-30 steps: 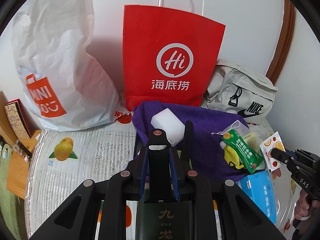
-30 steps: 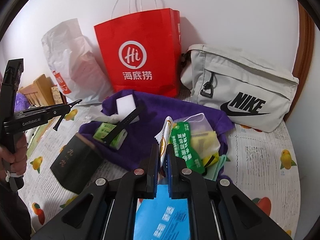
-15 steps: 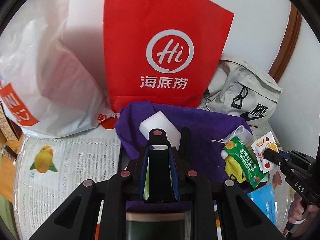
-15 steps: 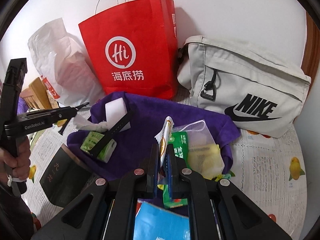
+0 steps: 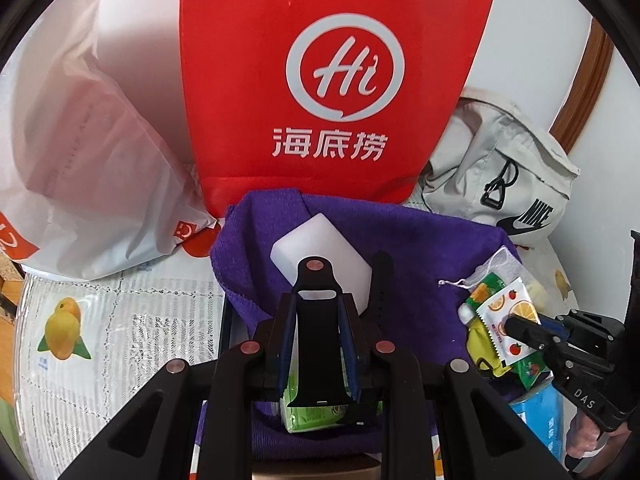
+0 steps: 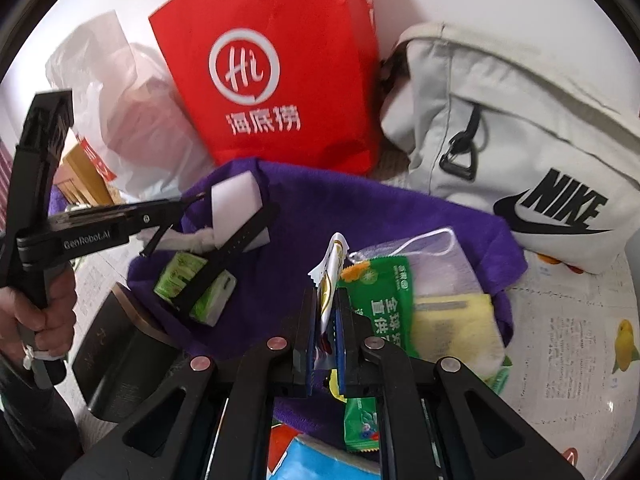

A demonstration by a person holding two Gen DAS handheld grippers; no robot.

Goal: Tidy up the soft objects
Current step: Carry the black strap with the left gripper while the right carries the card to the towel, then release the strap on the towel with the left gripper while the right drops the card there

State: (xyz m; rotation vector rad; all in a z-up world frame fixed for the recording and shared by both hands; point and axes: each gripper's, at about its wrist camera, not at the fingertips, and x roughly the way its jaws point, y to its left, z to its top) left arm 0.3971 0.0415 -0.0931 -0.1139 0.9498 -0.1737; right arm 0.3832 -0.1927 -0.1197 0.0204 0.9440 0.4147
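Clamping a black strap (image 5: 316, 344), the left hand-held gripper (image 5: 316, 312) hides the right one's (image 6: 327, 320) pinched sachet (image 6: 330, 280).

Left gripper (image 5: 317, 320): jaws clamped on a black strap (image 5: 318, 344). Right gripper (image 6: 329, 332): jaws pinched on a sachet (image 6: 330, 276), near right.

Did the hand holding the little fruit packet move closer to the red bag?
Yes. The right gripper, shut on the fruit packet, went forward: the red bag and grey bag look bigger.

Red paper bag (image 5: 320, 80) stands beside grey Nike bag (image 6: 520, 128).
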